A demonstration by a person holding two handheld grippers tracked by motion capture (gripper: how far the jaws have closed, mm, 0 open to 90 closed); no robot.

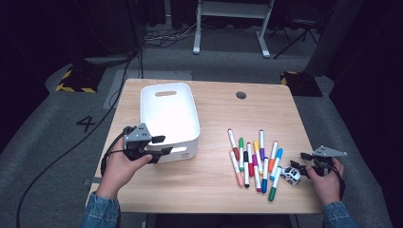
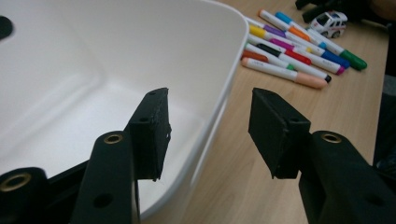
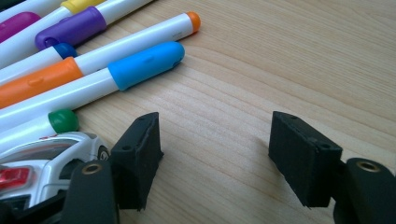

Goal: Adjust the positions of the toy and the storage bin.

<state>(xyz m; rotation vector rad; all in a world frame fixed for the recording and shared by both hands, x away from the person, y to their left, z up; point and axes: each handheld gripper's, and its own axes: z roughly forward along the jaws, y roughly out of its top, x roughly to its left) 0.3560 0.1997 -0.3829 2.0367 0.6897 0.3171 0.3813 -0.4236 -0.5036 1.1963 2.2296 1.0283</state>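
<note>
The left gripper's fingers stand apart, one pad inside the white plastic bin and the other outside it over the wood, so the bin's near wall runs up between them; neither pad seems to press on it, and the left gripper counts as open, straddling the rim without gripping it. In the high view the left gripper sits at the bin's front corner, at the left of the wooden table. The right gripper's fingers are spread as well, with bare wood between them, and the right gripper holds nothing. Just beside its one pad sits a small white toy car, and beyond it lie the felt-tip markers, a loose row with caps of many colours, at the right of the table in the high view, the car at their near end by the right gripper. The bin looks empty, light and fairly stiff, with a thin glossy wall that may slip or flex under a pinch; the rim near a corner, or the handle slot, is probably the firmest hold. The markers are smooth and round, likely to roll, best taken across the barrel. The car may roll on its wheels; its flanks suit the pads.
</note>
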